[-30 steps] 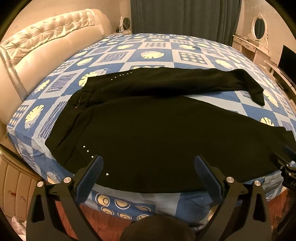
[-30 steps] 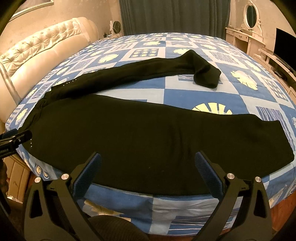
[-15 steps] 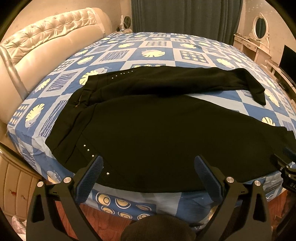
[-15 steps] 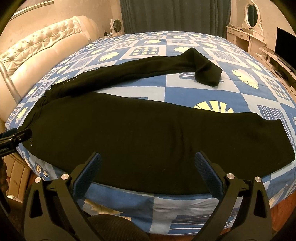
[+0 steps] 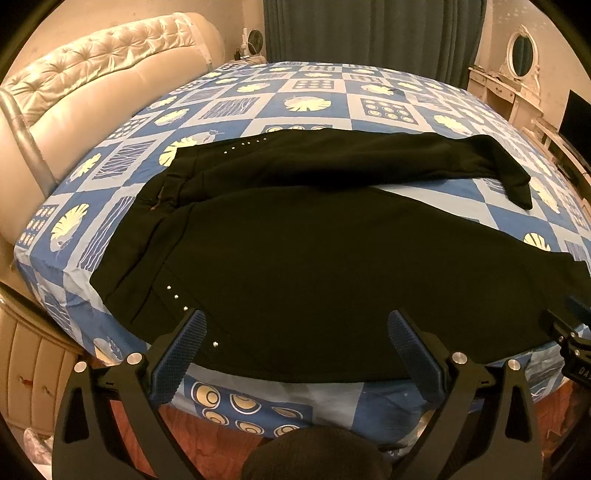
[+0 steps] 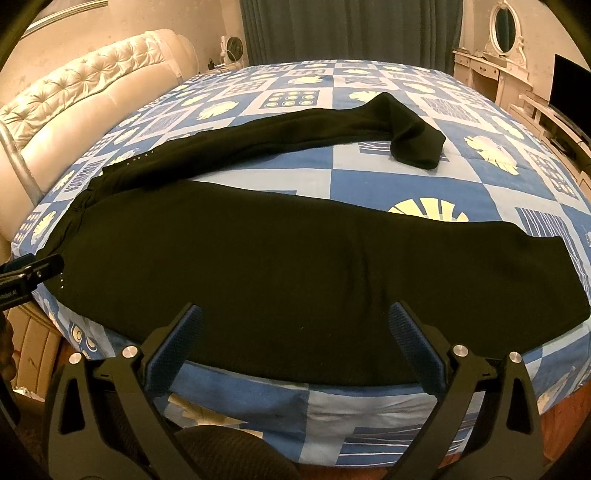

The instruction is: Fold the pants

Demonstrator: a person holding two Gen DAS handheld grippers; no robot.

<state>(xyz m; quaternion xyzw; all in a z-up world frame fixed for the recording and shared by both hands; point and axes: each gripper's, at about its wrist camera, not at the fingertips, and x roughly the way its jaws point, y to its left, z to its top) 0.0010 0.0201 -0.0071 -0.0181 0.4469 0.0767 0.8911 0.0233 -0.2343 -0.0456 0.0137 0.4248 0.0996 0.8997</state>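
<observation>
Basically nothing has changed over the last second: both views sit a touch closer to the bed, and the cloth hasn't shifted. So the fold hasn't started; I'd call this the approach.

Bed fills both frames, blue-and-white patterned sheet, cream padded headboard upper left. Curtain top centre, dressing table with oval mirror upper right.

Pants are black, spread open across the middle of the frame, waist at the left, legs running right. Near leg lies flat along the bed's front edge; far leg angles away, its cuff doubled over at upper right. Small pale studs show near the waist.

Your left gripper is spread wide, nothing between the pads, hovering over the near edge by the waist. Your right gripper is equally wide and empty, over the near leg's front edge.

My guess: next you pinch that near edge at both spots and carry it over the far leg. Straighten that doubled cuff or the stack ends up lumpy.
</observation>
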